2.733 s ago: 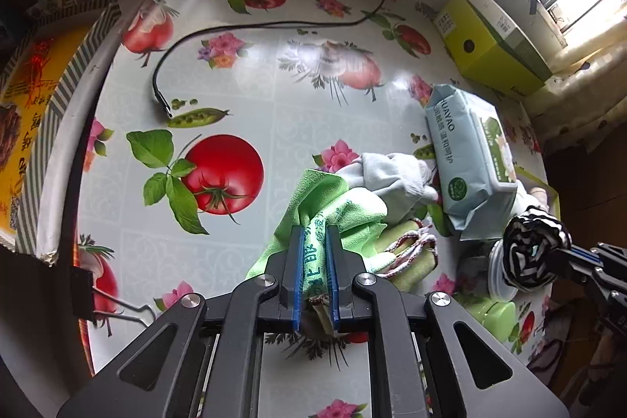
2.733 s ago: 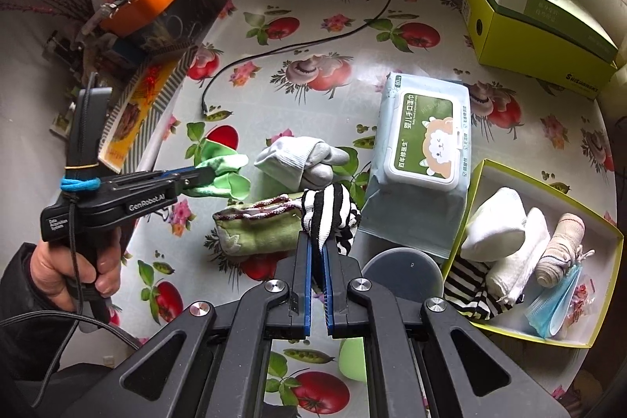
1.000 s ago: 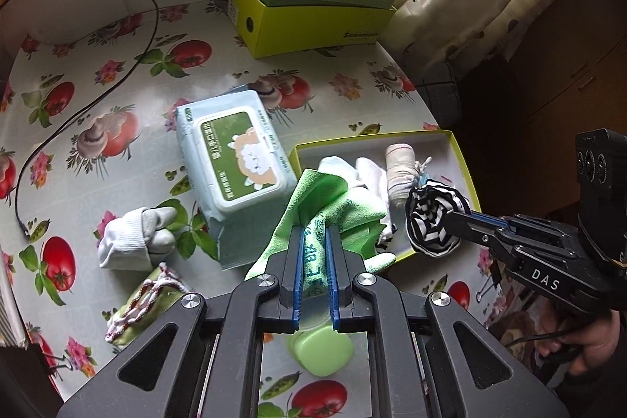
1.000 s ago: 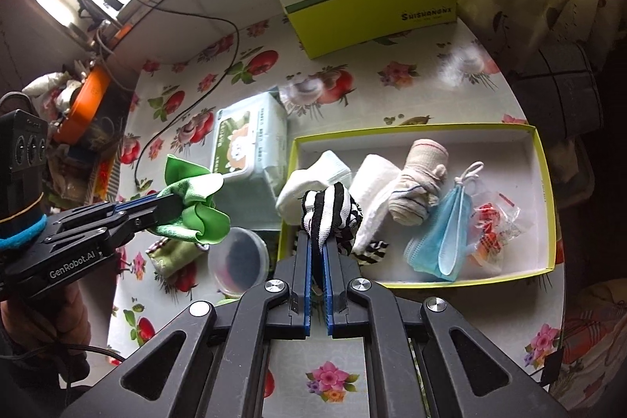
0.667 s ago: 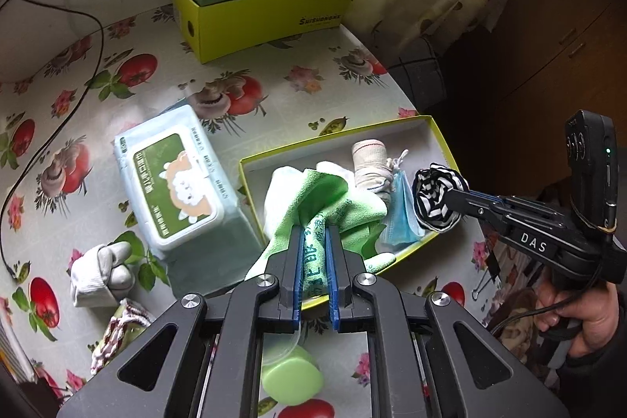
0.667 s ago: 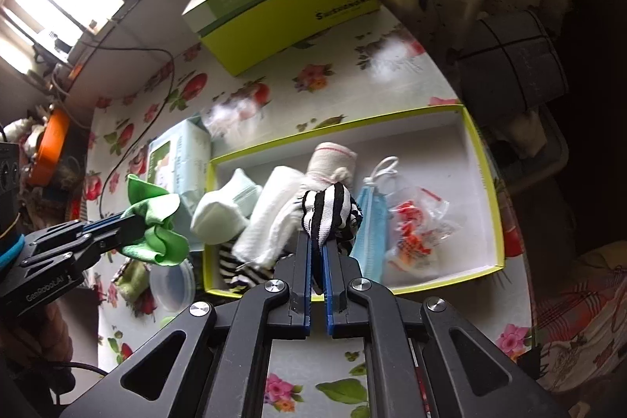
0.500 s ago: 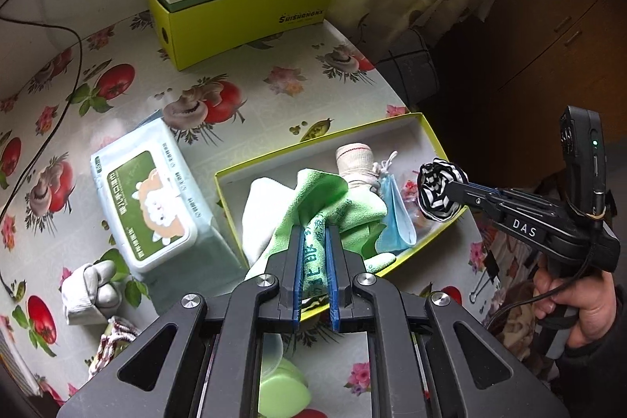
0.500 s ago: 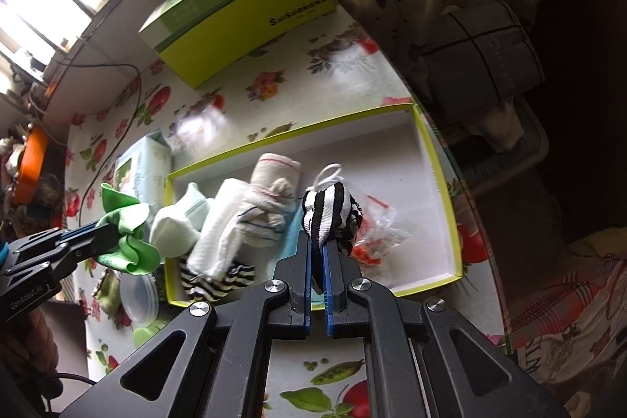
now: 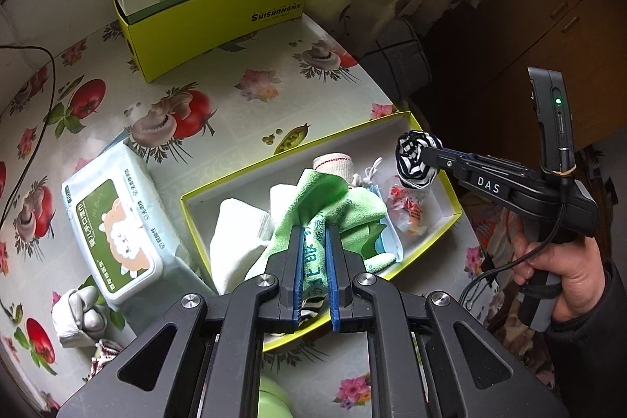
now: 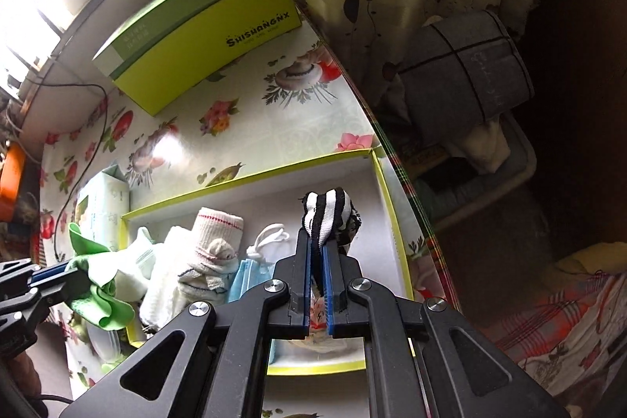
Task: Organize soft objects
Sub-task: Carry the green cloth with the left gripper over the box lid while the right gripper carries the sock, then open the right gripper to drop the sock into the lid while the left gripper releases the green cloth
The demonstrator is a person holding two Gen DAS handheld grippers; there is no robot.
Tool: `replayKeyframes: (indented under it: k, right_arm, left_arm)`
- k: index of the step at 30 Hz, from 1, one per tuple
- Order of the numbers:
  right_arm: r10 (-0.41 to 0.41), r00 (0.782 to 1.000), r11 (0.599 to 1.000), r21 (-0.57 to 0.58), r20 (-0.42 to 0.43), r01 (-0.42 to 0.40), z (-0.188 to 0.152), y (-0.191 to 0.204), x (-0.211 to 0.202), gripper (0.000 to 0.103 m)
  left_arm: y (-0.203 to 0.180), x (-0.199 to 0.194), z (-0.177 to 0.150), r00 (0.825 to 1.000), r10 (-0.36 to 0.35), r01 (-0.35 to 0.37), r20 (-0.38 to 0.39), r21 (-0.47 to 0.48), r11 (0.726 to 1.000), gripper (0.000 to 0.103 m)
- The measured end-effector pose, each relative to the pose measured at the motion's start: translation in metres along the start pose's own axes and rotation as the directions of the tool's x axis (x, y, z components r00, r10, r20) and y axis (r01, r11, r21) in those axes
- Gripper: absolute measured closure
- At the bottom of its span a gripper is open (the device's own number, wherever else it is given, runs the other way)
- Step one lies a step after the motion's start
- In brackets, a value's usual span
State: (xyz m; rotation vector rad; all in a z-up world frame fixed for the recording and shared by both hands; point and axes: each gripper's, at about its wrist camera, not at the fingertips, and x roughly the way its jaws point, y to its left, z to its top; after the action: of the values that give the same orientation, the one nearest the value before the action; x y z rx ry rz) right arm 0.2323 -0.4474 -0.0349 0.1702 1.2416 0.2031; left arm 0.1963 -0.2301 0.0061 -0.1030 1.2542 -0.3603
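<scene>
The left tool was clamped on a green cloth above the near half of the yellow-rimmed tray, where white socks, a rolled sock and a blue mask crowded the floor. The right tool pinched a striped sock over the tray's emptier far-right end, near the bench edge. A wipes pack lay just beside the tray, and a green box stood well behind.

Shallow tray on the table, wipes pack just left of the tray, tall box behind the tray, rolled socks and mask inside the tray, my cloth over the tray's left part, my sock ball over its right end.
</scene>
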Motion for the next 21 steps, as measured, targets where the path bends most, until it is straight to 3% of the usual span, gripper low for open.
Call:
replayKeyframes:
  k: [1, 4, 5, 21]
  right_arm:
    - [0.004, 1.0, 1.0, 0.006, -0.001, -0.004, 0.0, -0.002, 0.001, 0.095]
    - [0.008, 1.0, 1.0, 0.015, 0.015, -0.008, -0.001, -0.006, -0.003, 0.073]
    - [0.014, 1.0, 1.0, 0.019, 0.021, -0.014, -0.003, -0.007, -0.006, 0.072]
    - [0.022, 0.999, 0.993, 0.117, 0.027, -0.025, -0.054, -0.032, -0.035, 0.072]
  left_arm:
    - [-0.001, 0.001, 0.001, 1.0, -0.001, 0.001, -0.002, 0.002, 1.0, 0.092]
    - [-0.005, 0.006, 0.005, 1.0, -0.006, 0.006, -0.008, 0.01, 1.0, 0.092]
    - [-0.007, 0.008, 0.006, 1.0, -0.008, 0.008, -0.009, 0.014, 1.0, 0.092]
    - [-0.051, 0.068, 0.04, 0.995, -0.071, 0.077, -0.073, 0.077, 0.994, 0.092]
